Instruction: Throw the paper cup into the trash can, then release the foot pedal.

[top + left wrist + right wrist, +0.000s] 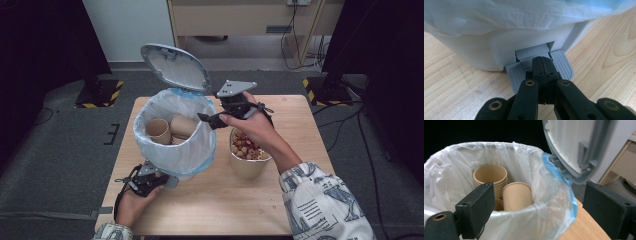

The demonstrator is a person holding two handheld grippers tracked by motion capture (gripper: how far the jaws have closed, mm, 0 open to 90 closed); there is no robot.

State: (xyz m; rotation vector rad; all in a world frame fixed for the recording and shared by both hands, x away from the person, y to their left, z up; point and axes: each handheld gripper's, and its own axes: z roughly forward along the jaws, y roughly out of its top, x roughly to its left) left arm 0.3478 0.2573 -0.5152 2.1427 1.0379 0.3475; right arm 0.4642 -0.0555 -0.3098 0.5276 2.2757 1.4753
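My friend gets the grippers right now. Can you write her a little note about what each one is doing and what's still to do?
Left gripper: jaws shut, pressing the grey pedal of the bin; the lid stands open.
Right gripper: jaws open, nothing in them, at the bin's rim.
Paper cups already lie inside the bin's white bag.
A paper bowl of small round brown and pale bits stands on the table beside the bin, under the right hand.
Probably left: deal with that bowl, then let the pedal up so the lid shuts.

A white pedal bin (175,145) lined with a thin plastic bag stands on the table, grey lid (175,67) raised. Brown paper cups (499,186) lie inside, seemingly several stacked.
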